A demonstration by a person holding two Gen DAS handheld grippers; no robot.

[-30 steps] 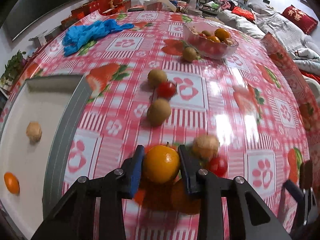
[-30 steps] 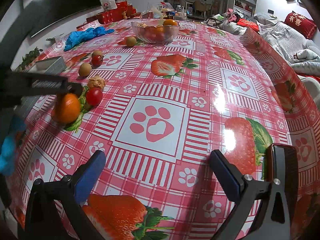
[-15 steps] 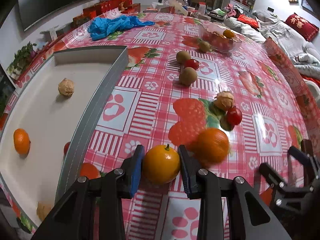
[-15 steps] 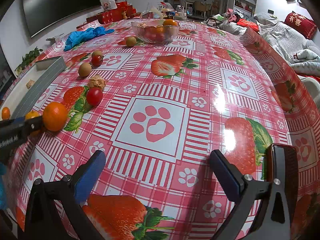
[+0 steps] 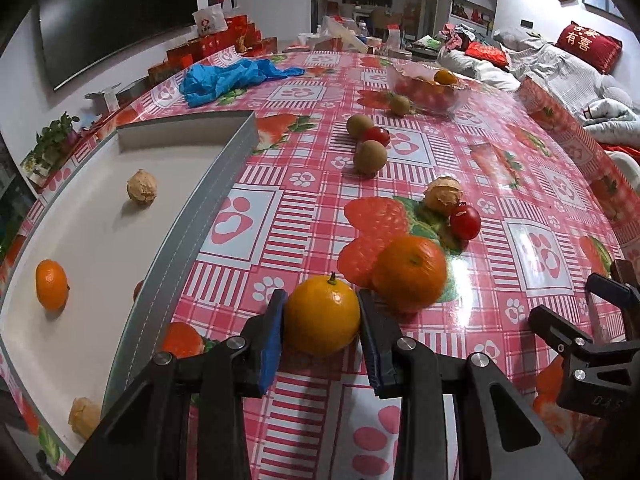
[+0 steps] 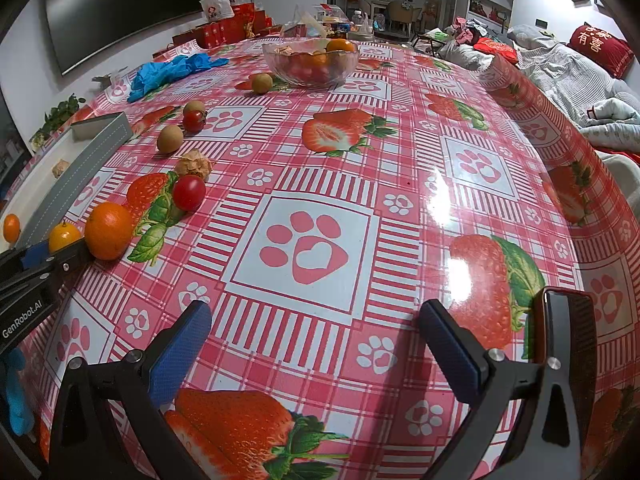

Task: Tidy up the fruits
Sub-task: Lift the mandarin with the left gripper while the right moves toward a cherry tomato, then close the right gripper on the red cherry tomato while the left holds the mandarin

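Note:
My left gripper (image 5: 322, 326) is shut on a small orange with a stem (image 5: 322, 314), held just above the tablecloth beside the grey tray's rim (image 5: 192, 224). In the tray lie a tangerine (image 5: 51, 284) and a walnut (image 5: 141, 187). A bigger orange (image 5: 410, 267) rests on the cloth just right of the held one. Behind it are a cherry tomato (image 5: 465, 221), a walnut (image 5: 443, 196) and two kiwis (image 5: 370, 156). In the right wrist view my right gripper (image 6: 316, 348) stands open over bare cloth, with the left gripper (image 6: 60, 254) and its orange (image 6: 64, 235) at the far left.
A glass bowl (image 6: 311, 62) of fruit stands at the back of the table with a kiwi (image 6: 262, 83) beside it. A blue cloth (image 5: 232, 78) lies at the back left. Red boxes line the far edge. A phone (image 6: 568, 344) sits by my right gripper.
My left gripper has carried the small orange leftwards to the tray's edge; the tray now fills the left of its view. The right gripper has stayed still and open.

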